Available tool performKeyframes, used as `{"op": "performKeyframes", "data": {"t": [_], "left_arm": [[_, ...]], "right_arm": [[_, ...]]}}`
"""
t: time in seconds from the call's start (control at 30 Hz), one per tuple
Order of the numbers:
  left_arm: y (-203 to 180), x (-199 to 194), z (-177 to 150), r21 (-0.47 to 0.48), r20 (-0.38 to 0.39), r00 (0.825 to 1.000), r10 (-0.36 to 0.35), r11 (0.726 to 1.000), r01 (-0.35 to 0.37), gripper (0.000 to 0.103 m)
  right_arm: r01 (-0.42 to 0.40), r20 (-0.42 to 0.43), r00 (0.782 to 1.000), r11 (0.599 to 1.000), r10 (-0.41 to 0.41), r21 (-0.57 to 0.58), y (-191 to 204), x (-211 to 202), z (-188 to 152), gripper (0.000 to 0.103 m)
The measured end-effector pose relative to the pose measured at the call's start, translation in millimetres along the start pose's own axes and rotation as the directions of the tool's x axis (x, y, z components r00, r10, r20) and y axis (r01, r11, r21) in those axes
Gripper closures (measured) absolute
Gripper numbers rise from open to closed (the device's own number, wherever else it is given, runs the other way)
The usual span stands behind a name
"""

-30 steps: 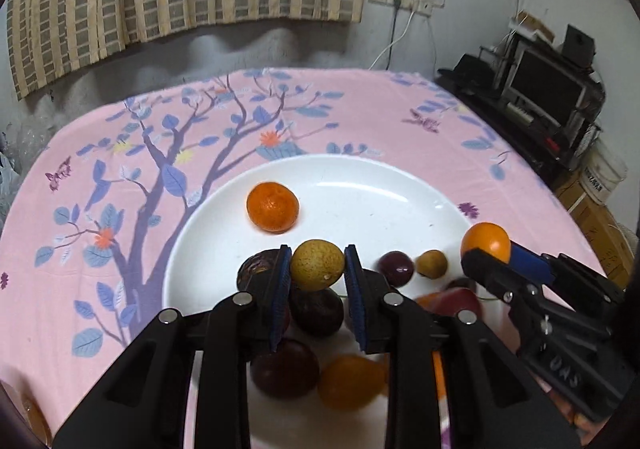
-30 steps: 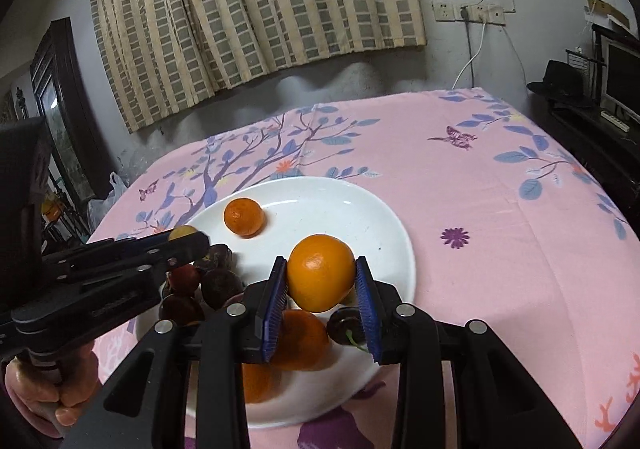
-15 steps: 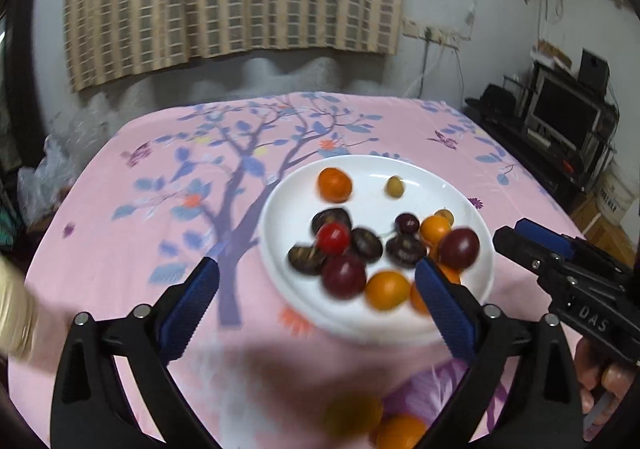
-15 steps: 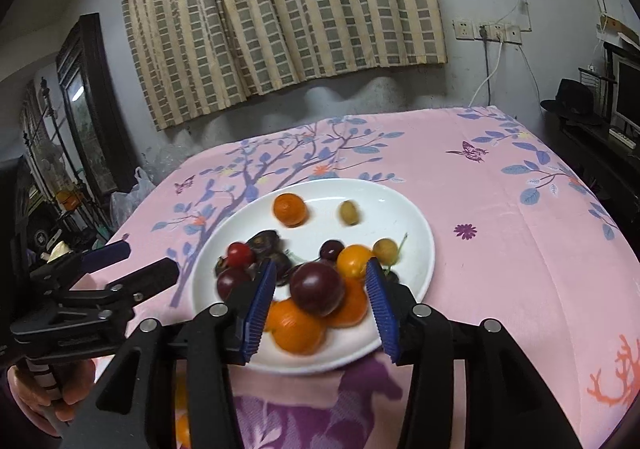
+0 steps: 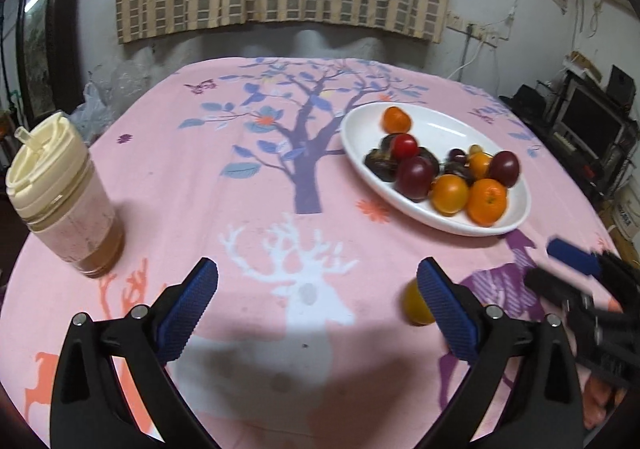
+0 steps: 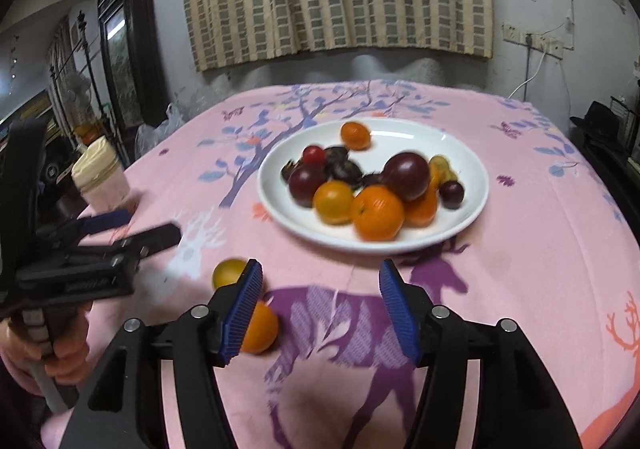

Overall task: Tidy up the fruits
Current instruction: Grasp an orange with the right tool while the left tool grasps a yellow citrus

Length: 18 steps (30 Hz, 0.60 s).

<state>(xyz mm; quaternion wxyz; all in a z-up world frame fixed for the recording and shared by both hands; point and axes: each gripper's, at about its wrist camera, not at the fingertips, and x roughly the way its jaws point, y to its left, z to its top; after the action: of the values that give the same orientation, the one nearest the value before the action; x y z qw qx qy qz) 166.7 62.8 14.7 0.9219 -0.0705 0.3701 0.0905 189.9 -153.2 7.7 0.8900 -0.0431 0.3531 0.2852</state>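
Note:
A white plate [image 6: 472, 153] holds a heap of oranges, dark plums and a red fruit; the left wrist view shows the plate [image 5: 440, 129] at the right. On the pink cloth in front of it lie a loose orange [image 6: 260, 325] and a small yellow fruit [image 6: 228, 273], the yellow fruit [image 5: 416, 305] partly hidden behind a left finger. My left gripper [image 5: 318, 289] is open wide over bare cloth. My right gripper [image 6: 320, 281] is opening, with nothing between its jaws and the loose orange just outside its left finger.
A lidded jar [image 5: 60, 197] of brownish drink stands at the left of the table. A hand [image 6: 60, 361] holds the left gripper [image 6: 154, 225] at the left edge. Curtain and wall lie behind; shelves with electronics stand at the right.
Both grippers have let go of the fruit they held over the plate and drawn back toward the near table edge. The left jaws sprang wide; the right jaws keep widening.

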Motion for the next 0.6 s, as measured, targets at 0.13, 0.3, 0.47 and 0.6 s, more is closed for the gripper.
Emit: {"op": "performKeyframes", "data": {"t": [0.13, 0.3, 0.47, 0.6], "left_arm": [[6.2, -0.9, 1.0, -0.023, -0.002, 1.0, 0.009, 1.0, -0.009, 0.005], [7.0, -2.9, 2.6, -0.027, 0.0, 1.0, 0.014, 1.0, -0.014, 0.005], [5.9, -4.0, 2.6, -0.021, 0.004, 1.0, 0.017, 1.0, -0.017, 0.005], [4.5, -4.3, 3.8, -0.013, 0.007, 1.0, 0.027, 1.0, -0.027, 0.005]], "right_arm": [[-0.035, -0.055, 0.998, 0.997, 0.031, -0.07, 19.6, 7.9, -9.1, 0.042], [-0.038, -0.097, 0.995, 0.991, 0.025, -0.129, 33.0, 19.1, -15.7, 0.042], [-0.052, -0.132, 0.991, 0.991, 0.035, -0.127, 36.3, 31.5, -15.2, 0.042], [-0.057, -0.151, 0.988, 0.988, 0.035, -0.142, 39.6, 36.2, -16.9, 0.042]]}}
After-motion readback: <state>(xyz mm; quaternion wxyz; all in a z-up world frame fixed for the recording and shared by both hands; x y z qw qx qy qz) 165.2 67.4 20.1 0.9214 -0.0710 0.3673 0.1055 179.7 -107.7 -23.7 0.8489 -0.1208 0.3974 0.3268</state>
